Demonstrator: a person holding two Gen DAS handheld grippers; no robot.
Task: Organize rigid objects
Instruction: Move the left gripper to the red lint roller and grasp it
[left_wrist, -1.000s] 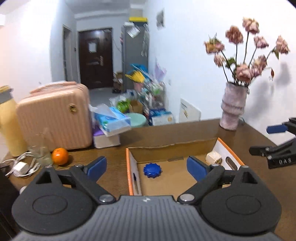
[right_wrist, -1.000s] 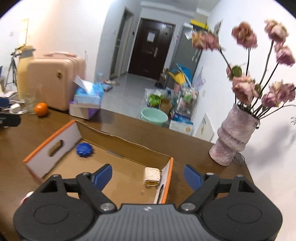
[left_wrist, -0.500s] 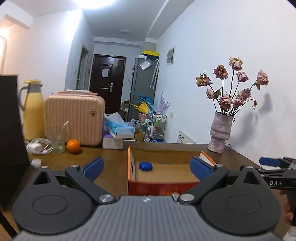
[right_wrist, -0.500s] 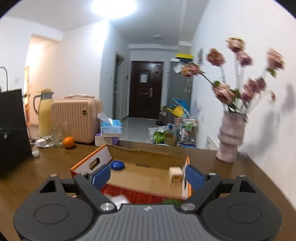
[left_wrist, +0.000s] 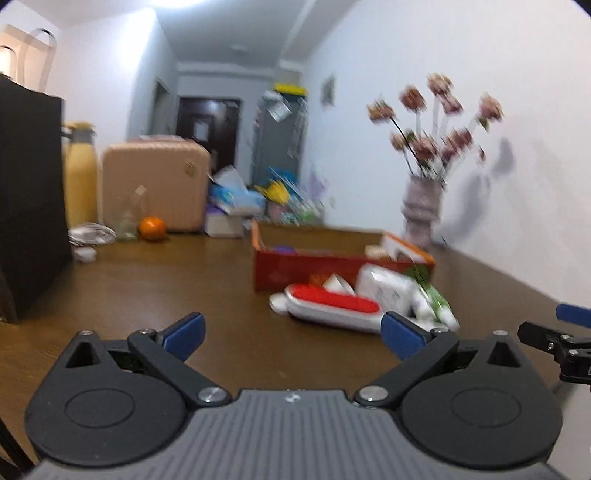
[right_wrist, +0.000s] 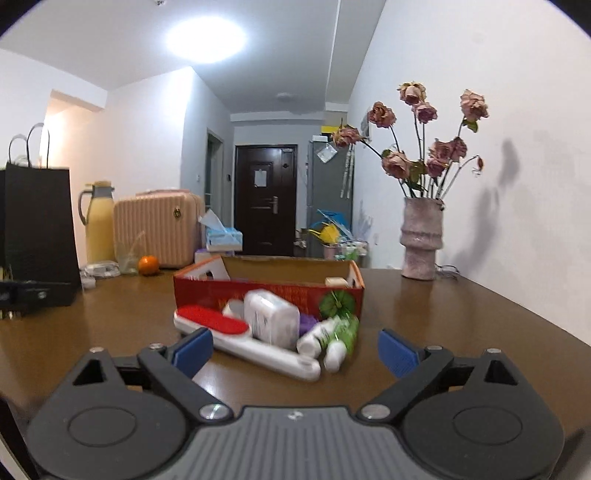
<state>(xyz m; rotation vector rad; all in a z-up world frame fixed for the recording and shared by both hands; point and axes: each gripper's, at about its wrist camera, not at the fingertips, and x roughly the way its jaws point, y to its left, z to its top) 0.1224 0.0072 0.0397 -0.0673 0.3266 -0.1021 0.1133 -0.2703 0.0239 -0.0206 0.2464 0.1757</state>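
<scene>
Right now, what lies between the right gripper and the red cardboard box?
In the right wrist view, a red-and-white lint brush, a white packet and green-and-white tubes lie between the right gripper and the red cardboard box.

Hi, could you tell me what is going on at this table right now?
A person holds a hand-held gripper in each hand and is tidying loose items into the red cardboard box on the wooden table. Both the left hand-held gripper and the right hand-held gripper are open and empty, low over the table. Just in front of the box lie a white and red brush, a white packet and some green and white tubes, not yet picked up.
</scene>
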